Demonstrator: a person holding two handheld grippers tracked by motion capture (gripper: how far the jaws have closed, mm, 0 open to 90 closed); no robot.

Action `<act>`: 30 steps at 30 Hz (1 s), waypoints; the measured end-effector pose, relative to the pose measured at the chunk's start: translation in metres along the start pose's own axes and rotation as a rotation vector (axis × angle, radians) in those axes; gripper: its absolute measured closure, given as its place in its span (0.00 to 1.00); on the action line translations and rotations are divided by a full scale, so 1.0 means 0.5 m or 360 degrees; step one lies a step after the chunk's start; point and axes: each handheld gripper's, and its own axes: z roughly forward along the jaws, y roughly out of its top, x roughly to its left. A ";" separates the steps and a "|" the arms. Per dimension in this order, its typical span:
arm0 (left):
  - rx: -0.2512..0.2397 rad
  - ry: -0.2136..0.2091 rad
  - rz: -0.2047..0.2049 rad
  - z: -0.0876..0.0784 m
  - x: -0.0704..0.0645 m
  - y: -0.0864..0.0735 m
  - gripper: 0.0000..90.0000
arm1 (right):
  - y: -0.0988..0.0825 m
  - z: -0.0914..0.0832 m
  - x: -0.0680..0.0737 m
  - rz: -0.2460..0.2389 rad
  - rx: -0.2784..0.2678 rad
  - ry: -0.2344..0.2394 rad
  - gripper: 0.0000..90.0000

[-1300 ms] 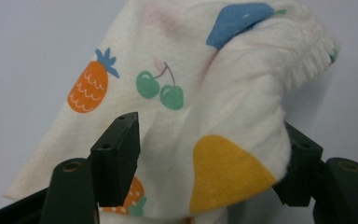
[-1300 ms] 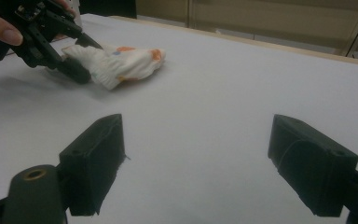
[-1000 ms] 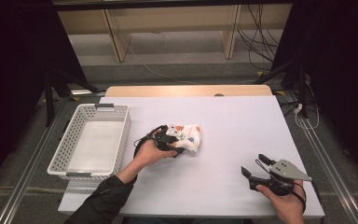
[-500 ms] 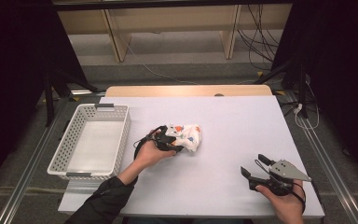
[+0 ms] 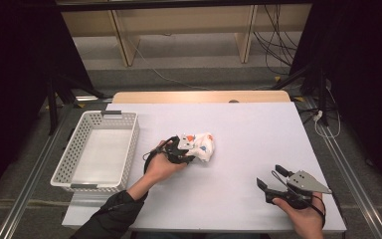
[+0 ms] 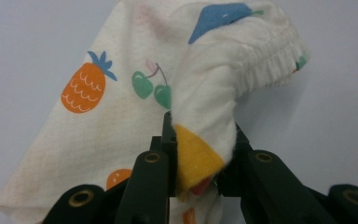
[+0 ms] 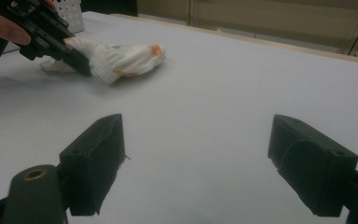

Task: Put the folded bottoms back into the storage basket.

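Left gripper view: one fruit-print cloth (image 6: 135,116), cream with a pineapple, cherries and a blue shape, bunched at centre frame; a fold with a yellow patch sits between the two black jaws. Change: the left gripper (image 6: 200,154) has just been closing, and its pads now press on that fold. Judgement: the grasp looks made, so a lift toward the basket seems the likely next step.

High view: the cloth (image 5: 201,146) lies on the counter (image 5: 258,134) at middle frame, just right of the left gripper (image 5: 183,151). One white perforated basket (image 5: 129,130), nothing visible in it, stands at left of frame, near the cloth but apart from it.

Right gripper (image 5: 271,180), lower right of frame: jaws apart, nothing between them, well away from the cloth.

Count: cloth, one; basket, one; grippers, two; counter, one.
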 end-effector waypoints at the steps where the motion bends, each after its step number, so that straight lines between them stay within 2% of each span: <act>1: 0.0003 0.0003 0.0008 -0.001 -0.001 0.000 0.85 | 0.000 0.000 0.000 0.0000 0.0000 0.0000 0.21; 3: 0.0009 0.0012 0.0032 -0.004 -0.002 0.002 0.85 | 0.000 0.000 0.000 -0.0001 0.0002 -0.0001 0.21; 17: -0.0041 0.0070 0.0076 -0.033 -0.007 0.012 0.85 | -0.001 0.000 0.000 0.0002 -0.0007 -0.0002 0.21; 30: -0.0051 0.0108 0.0120 -0.056 -0.009 0.020 0.85 | 0.000 0.000 0.000 0.0002 -0.0010 -0.0006 0.21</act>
